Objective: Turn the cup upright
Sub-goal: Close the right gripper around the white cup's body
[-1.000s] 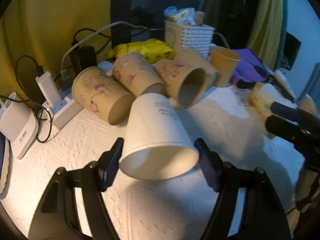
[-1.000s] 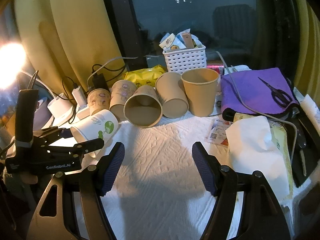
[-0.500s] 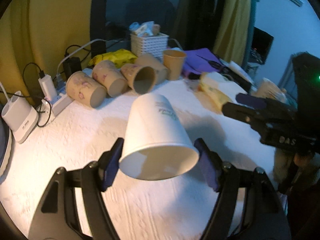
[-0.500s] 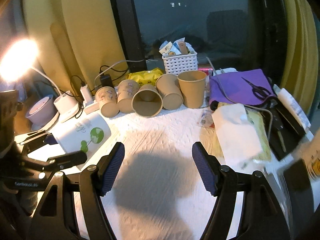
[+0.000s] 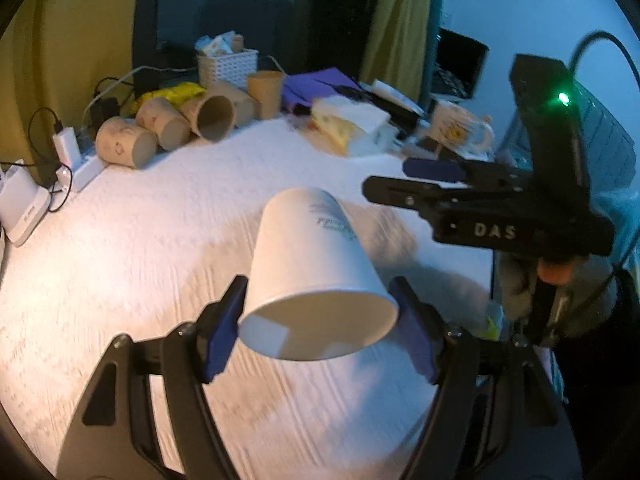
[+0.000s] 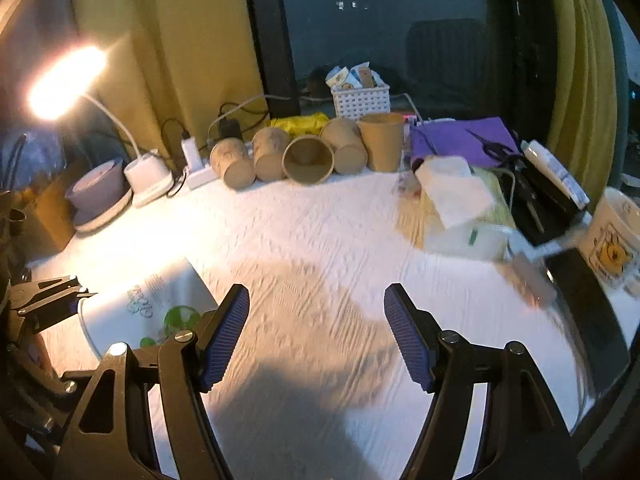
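Where the lamp glares at far left: a lit lamp head [image 6: 66, 80] on a thin white bent neck, over a rounded white base.
Tabletop [image 6: 320, 232]: covered in white, wrinkled, embossed paper-like sheeting, blurred in places.
Brown cups [image 6: 308, 152]: matte paper cones in a row at the back edge, four on their sides, one with its round mouth facing out, and one upright at the right end.
Basket [image 6: 360, 100]: white perforated plastic, rectangular, behind the cups and stuffed with small packets.
Purple cloth [image 6: 460, 140]: soft, flat, right of the upright brown cup, black scissors lying on it.
Tissue pack [image 6: 460, 200]: soft and crumpled, white tissue sticking out of it.
White cup [image 5: 316, 272]: smooth paper, tapered, green print on its side; it is tilted with the closed base up and away and the wide mouth toward the camera, lifted over the near tabletop.
Left gripper [image 5: 320, 328]: blue ribbed pads pressed on opposite sides of the white cup just under its rim, holding it.
Right gripper [image 6: 316, 332]: spread wide, nothing between the pads, above the tabletop just right of the white cup.
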The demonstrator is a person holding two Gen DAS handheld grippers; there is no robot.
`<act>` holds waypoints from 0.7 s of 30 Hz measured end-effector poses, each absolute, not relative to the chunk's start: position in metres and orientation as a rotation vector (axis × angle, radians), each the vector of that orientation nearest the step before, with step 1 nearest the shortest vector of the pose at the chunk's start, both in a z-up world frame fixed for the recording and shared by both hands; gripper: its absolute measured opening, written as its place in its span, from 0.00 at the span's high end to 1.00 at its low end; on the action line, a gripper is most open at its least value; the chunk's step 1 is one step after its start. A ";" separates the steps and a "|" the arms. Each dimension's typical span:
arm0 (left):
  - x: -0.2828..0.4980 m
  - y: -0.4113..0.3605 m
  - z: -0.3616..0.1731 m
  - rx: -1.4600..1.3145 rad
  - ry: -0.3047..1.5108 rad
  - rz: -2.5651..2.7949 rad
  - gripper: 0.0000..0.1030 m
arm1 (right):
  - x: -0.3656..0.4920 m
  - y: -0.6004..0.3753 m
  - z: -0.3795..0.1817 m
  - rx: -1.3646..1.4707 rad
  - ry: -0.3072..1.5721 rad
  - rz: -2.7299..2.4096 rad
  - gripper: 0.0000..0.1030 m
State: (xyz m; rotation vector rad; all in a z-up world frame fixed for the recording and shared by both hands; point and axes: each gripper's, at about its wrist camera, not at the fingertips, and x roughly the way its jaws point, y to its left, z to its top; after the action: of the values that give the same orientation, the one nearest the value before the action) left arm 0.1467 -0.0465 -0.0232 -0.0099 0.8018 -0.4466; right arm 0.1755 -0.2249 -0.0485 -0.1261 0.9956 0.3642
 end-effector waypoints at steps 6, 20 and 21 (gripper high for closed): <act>0.115 -0.052 -0.031 0.024 0.803 -0.494 0.30 | 0.144 -0.228 -0.056 -0.125 1.012 0.361 0.29; 0.083 -0.062 -0.043 0.093 0.814 -0.584 0.30 | 0.103 -0.236 -0.068 -0.115 1.028 0.395 0.29; 0.083 -0.063 -0.044 0.099 0.818 -0.578 0.30 | 0.104 -0.235 -0.068 -0.113 1.027 0.399 0.29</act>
State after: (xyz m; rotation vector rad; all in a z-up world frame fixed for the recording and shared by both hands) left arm 0.0834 -0.0629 -0.0442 0.0986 0.8177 -0.5776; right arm 0.1037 -0.2352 -0.0683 -0.1132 1.0274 0.3989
